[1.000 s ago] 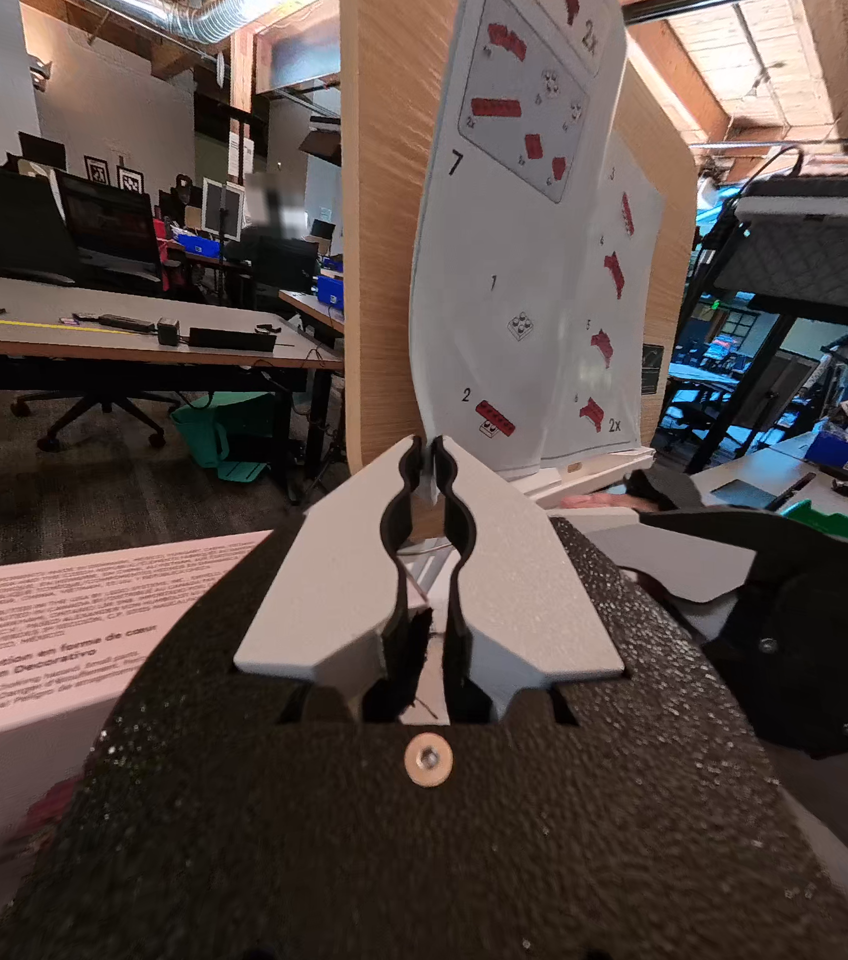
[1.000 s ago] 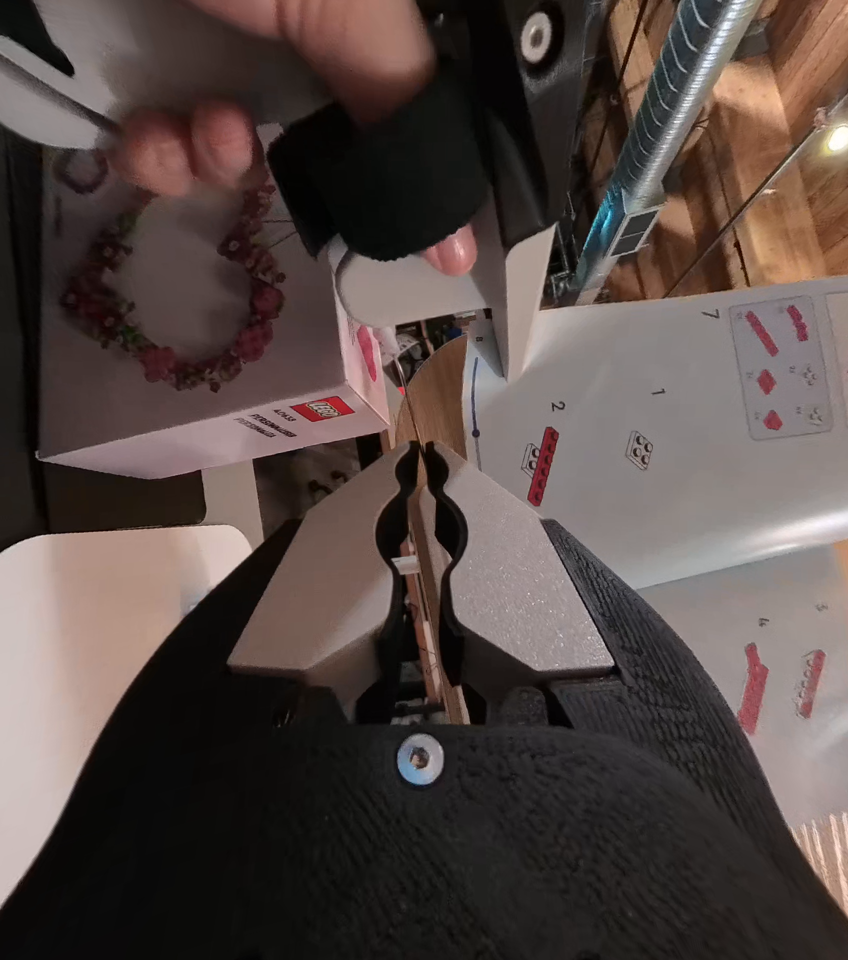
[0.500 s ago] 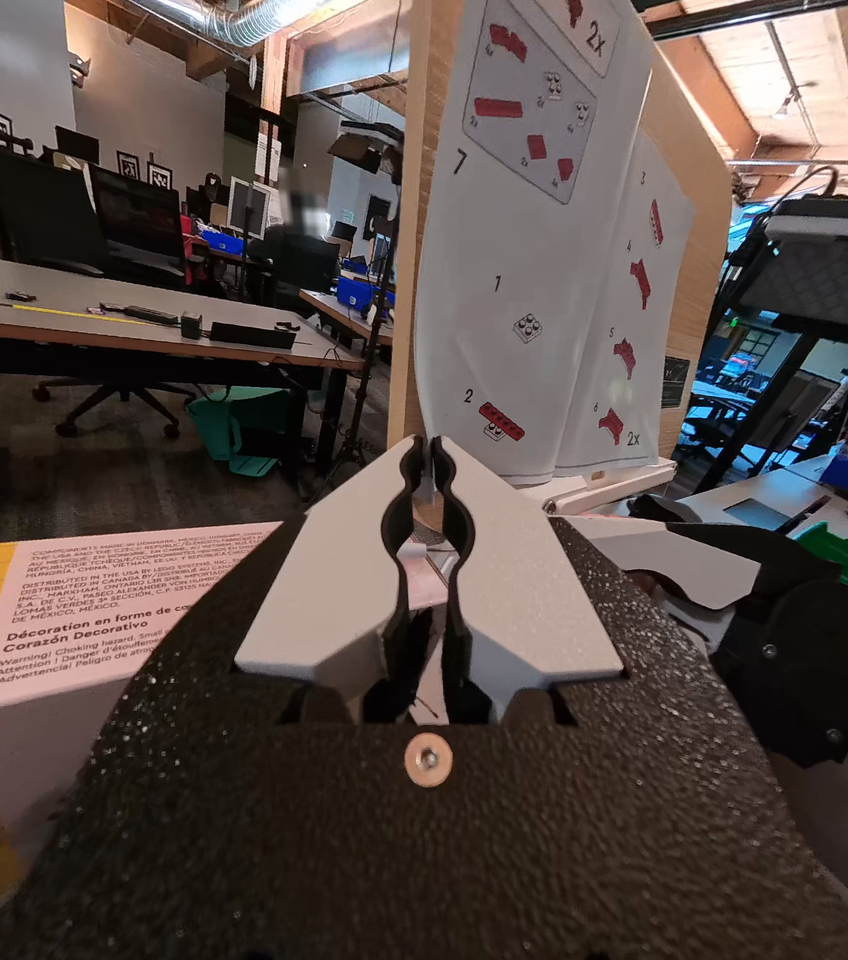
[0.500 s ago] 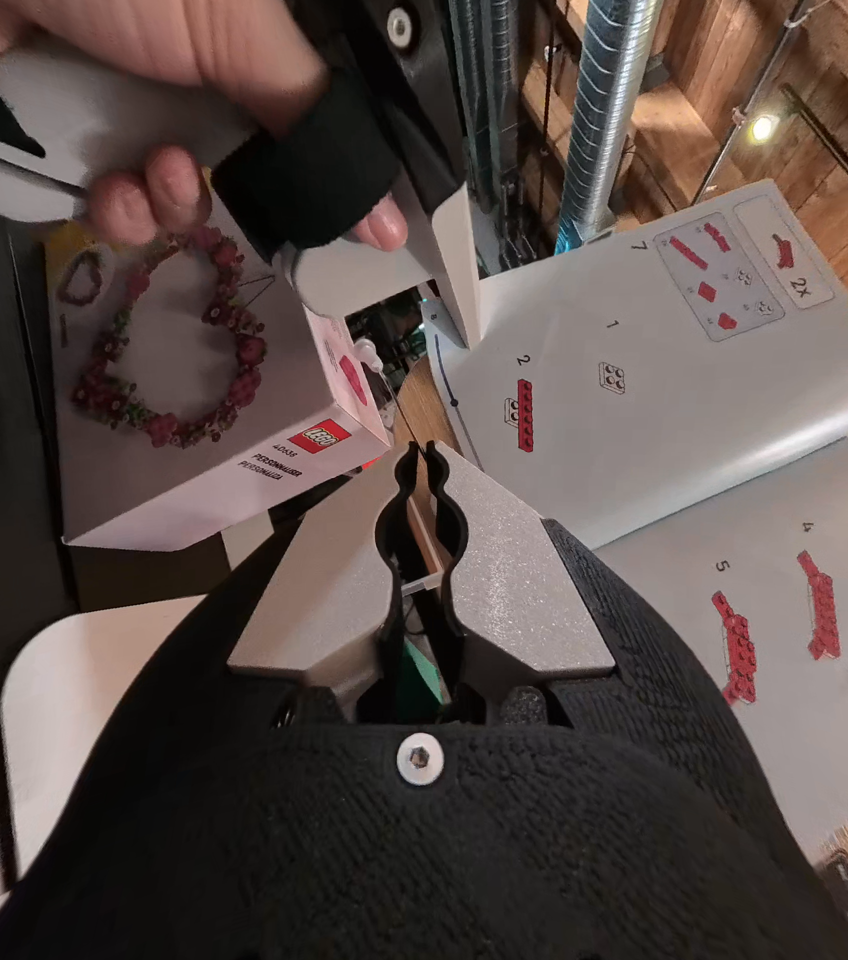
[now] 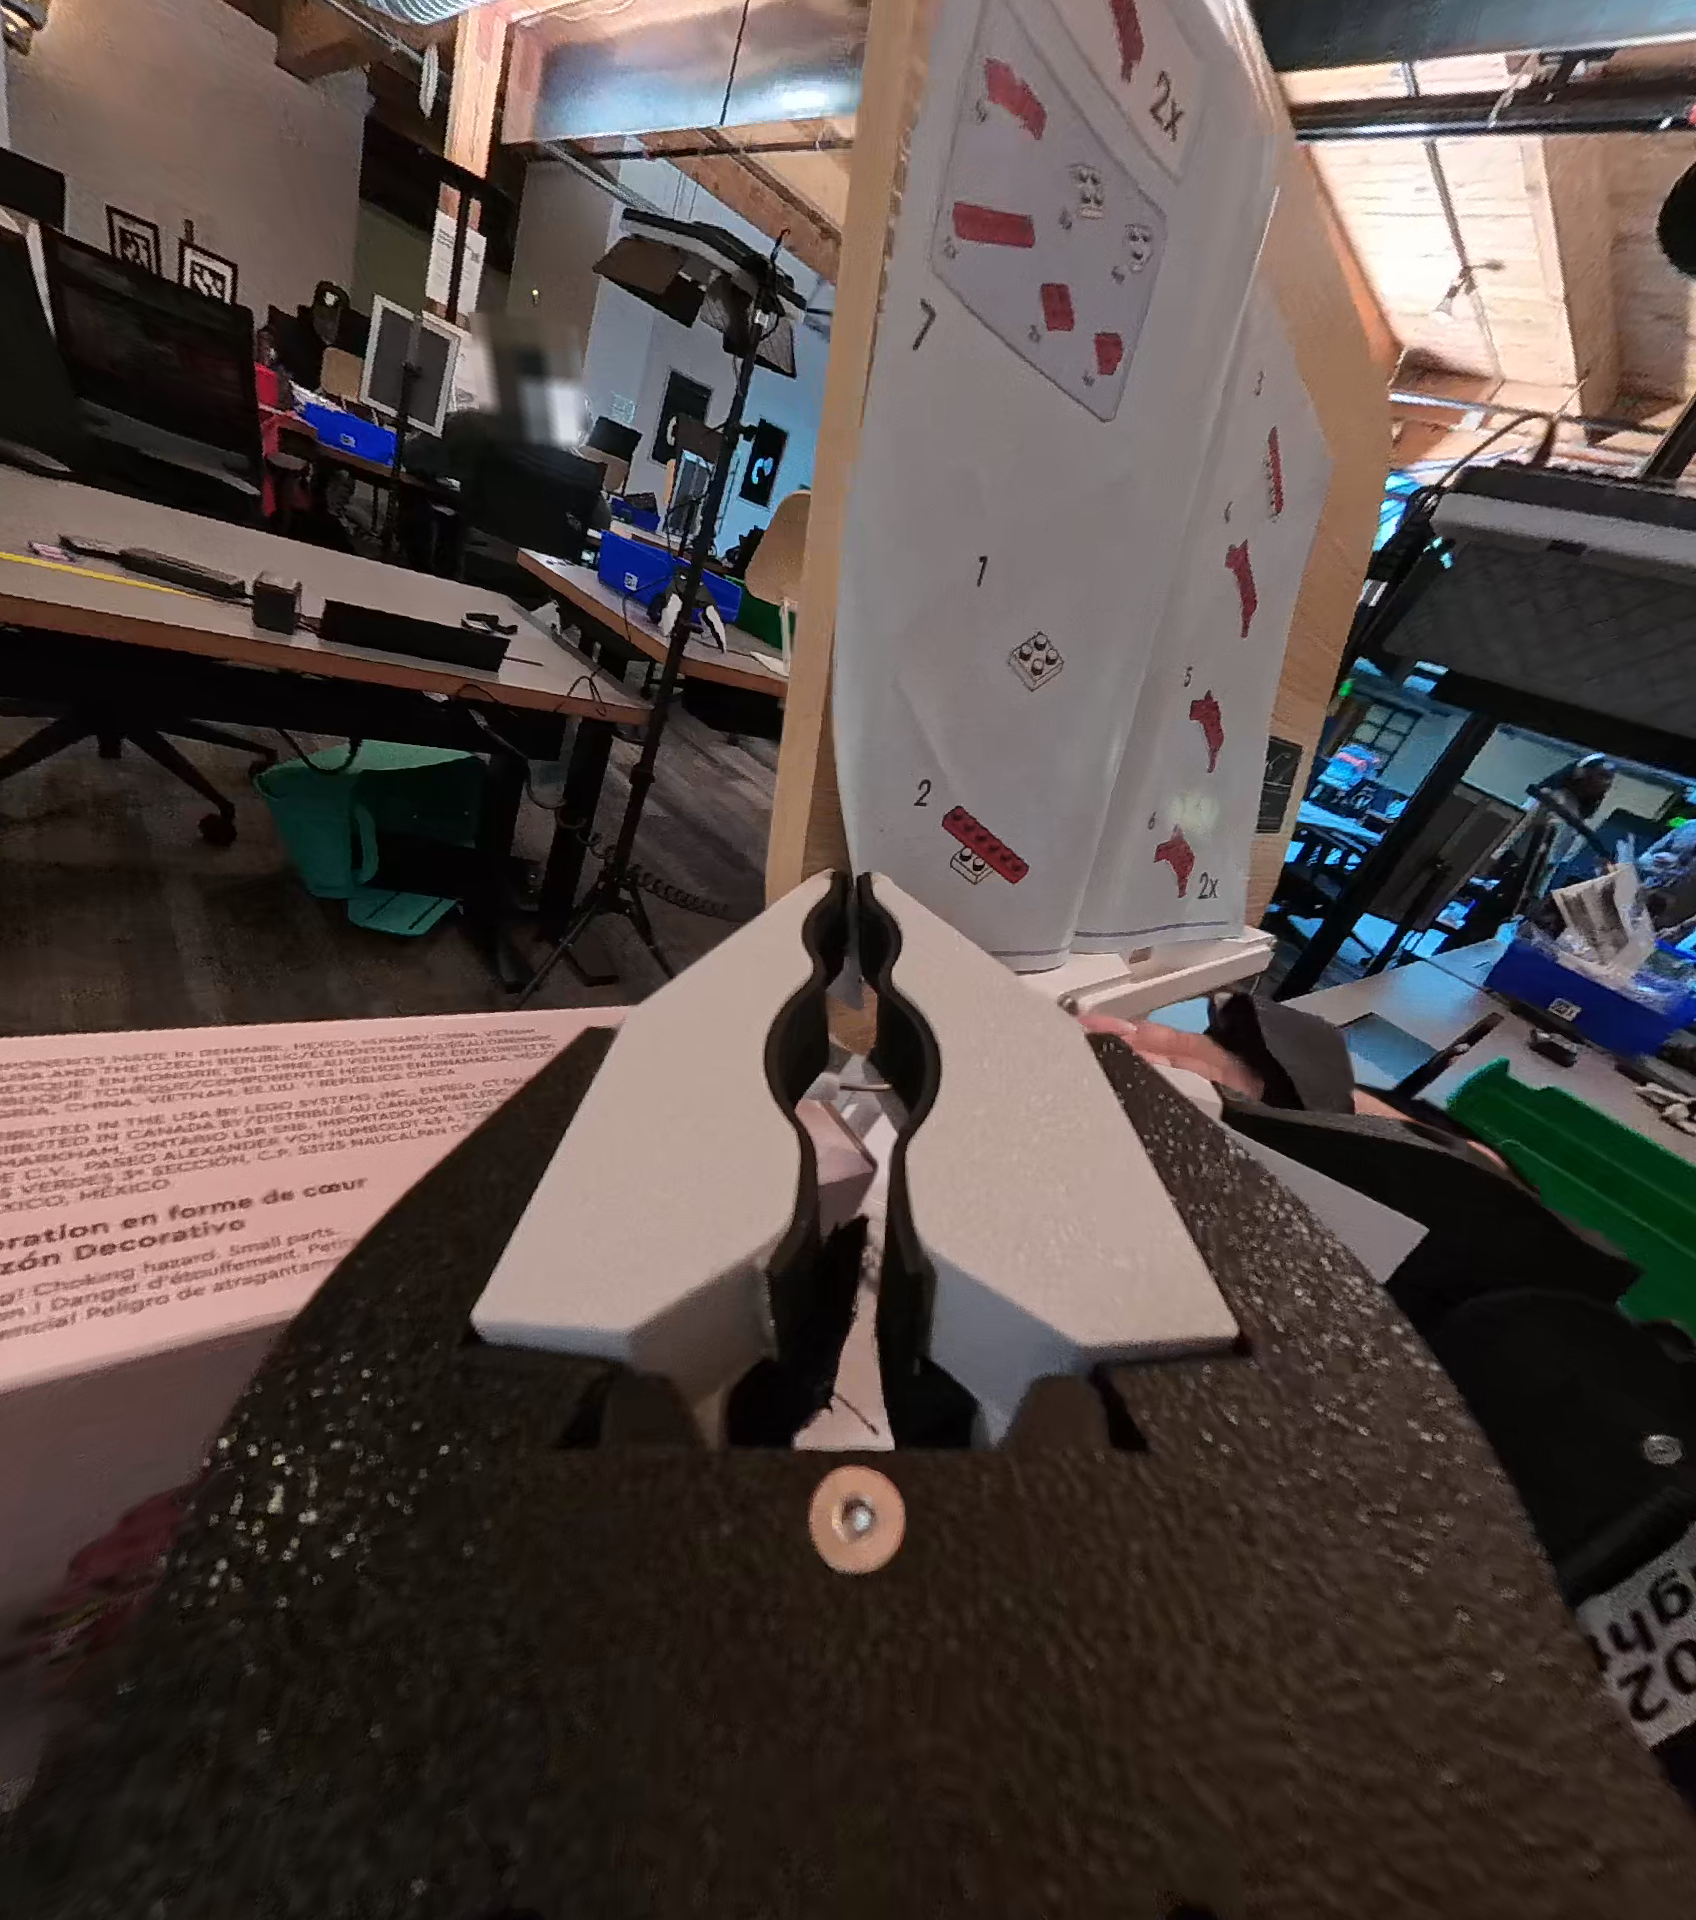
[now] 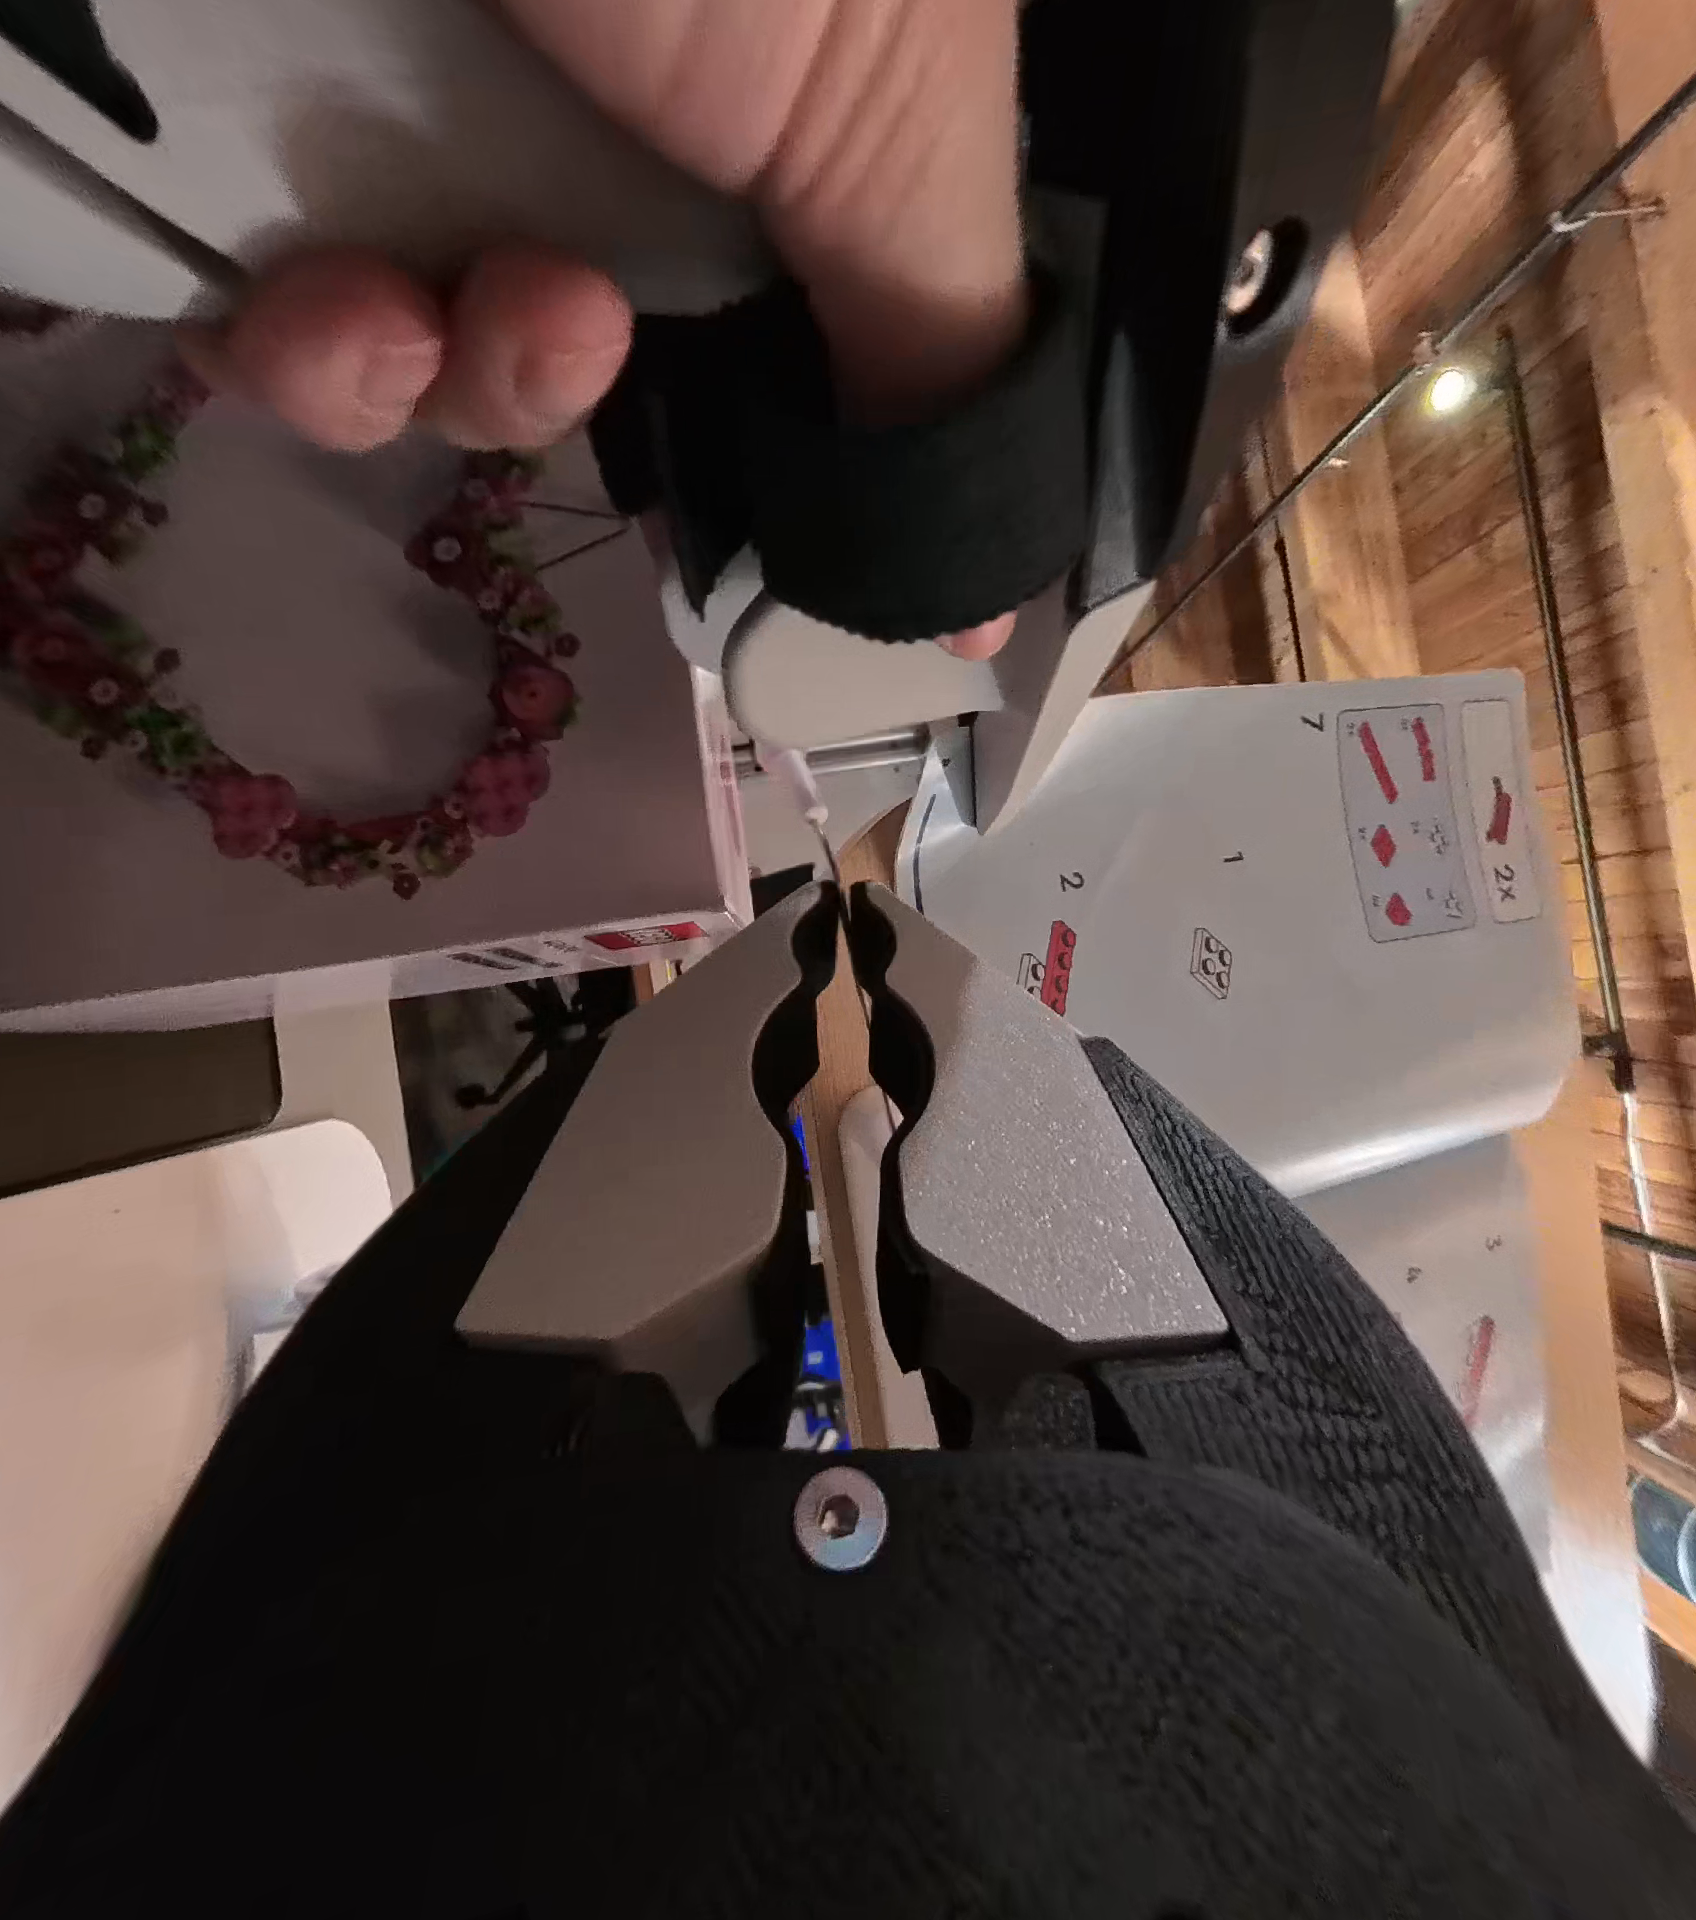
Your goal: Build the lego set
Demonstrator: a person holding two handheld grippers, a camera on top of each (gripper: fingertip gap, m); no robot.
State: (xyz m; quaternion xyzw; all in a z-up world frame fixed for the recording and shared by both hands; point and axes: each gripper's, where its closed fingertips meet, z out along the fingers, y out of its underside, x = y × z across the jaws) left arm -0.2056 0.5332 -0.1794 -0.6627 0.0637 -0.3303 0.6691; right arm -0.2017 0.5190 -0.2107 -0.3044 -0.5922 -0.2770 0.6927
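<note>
My left gripper [image 5: 849, 883] is shut on a small white piece [image 5: 849, 977] and points at the instruction sheet [image 5: 1031, 520] propped upright on a wooden board. The lego box [image 5: 148, 1164] lies under it to the left. In the right wrist view, rolled on its side, a hand holds the left gripper [image 6: 792, 764] above the box [image 6: 304, 582]. The white piece [image 6: 802, 790] sticks out of its tip. A thin dark thread [image 6: 828, 857] runs from that piece into my right gripper [image 6: 842, 894], which is shut on it. The sheet [image 6: 1239, 1039] lies behind.
The wooden board [image 5: 823, 623] stands close ahead. The right gripper's black body [image 5: 1592, 1382] is low on the right, with a green plastic part [image 5: 1602, 1174] behind it. A pale tray [image 6: 44, 1455] lies by the box. Office desks and chairs stand far off. Only a small space, under 4 cm, lies between the two pairs of fingers.
The two grippers have come closer together; the left gripper and hand now loom larger in the right wrist view. Both stay shut. The box edge has slid left under the left gripper.
</note>
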